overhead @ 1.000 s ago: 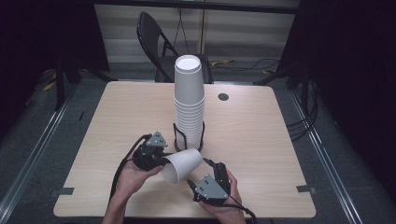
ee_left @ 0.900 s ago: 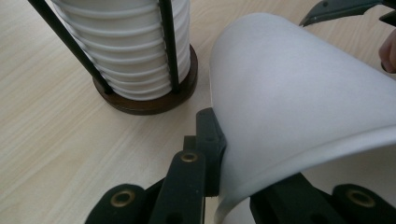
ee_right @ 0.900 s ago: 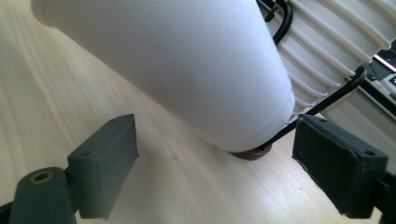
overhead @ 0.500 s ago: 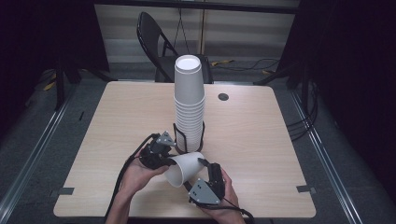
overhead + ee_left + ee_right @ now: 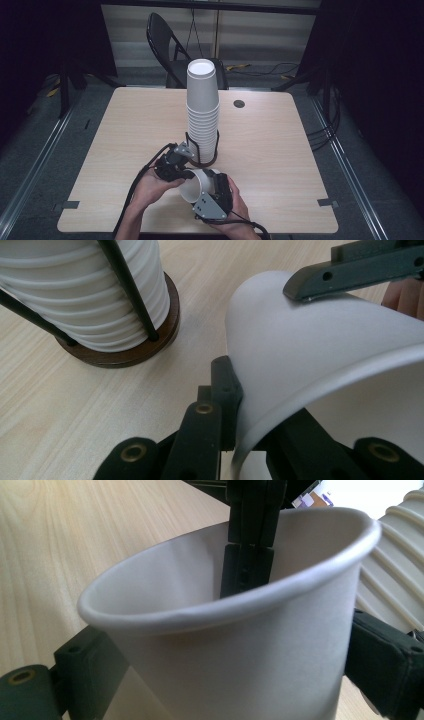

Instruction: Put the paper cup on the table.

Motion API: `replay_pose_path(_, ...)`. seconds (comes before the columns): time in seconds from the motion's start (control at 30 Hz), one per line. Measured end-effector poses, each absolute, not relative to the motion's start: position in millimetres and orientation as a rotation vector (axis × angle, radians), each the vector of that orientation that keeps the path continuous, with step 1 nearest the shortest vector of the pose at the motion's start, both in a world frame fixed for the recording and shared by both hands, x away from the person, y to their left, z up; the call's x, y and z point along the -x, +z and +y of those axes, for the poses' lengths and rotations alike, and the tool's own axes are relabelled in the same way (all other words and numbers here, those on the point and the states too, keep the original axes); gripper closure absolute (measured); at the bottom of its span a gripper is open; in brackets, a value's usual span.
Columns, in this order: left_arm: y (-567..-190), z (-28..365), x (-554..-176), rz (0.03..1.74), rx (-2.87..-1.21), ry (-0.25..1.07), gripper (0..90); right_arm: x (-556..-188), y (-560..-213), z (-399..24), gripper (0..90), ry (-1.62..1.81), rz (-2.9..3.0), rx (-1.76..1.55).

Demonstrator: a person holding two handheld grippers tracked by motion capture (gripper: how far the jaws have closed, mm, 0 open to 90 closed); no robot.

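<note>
Two pairs of tongs meet on a single paper cup near the front edge of the counter, just in front of the tall stack of cups that stands in its wire holder.

On the left, the left tongs come in from the cup's open end. Their jaws are clenched on the rim: in the left gripper view one jaw lies outside the cup wall and the other reaches inside, pinching the thin paper between them. That pinch looks meant to steady the mouth of the cup.

In the middle, the cup lies tilted on its side, lifted slightly off the wood, its mouth turned toward the left hand.

On the right, the right tongs straddle the cup's body from outside. The right gripper view shows a jaw on each flank of the cup, spread wide and pressed against the wall, so they are grasping it around its girth. The two grips together suggest a handover or a separating of cups.
</note>
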State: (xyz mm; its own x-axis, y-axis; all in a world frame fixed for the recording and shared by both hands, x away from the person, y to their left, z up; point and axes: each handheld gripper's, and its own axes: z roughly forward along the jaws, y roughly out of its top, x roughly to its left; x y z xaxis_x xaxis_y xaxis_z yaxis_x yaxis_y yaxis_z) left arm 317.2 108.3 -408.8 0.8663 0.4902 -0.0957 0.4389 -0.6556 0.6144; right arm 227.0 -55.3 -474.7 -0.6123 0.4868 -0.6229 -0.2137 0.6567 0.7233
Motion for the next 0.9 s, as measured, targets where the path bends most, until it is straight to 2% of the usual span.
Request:
replay_pose_path(0.33, -410, 106, -317, 0.660, -2.375, 0.074, 86.9, -228, -471, -46, 7.5, 1.012, 1.982, -0.132)
replay_pose_path(0.4, -411, 103, -317, 0.648, -2.359, 0.036, 87.2, -229, -470, -45, 7.9, 1.038, 1.980, -0.142)
replay_pose_path(0.9, -415, 103, -316, 0.669, -2.319, 0.048, 87.1, -229, -466, -50, 12.1, 1.080, 1.988, -0.181)
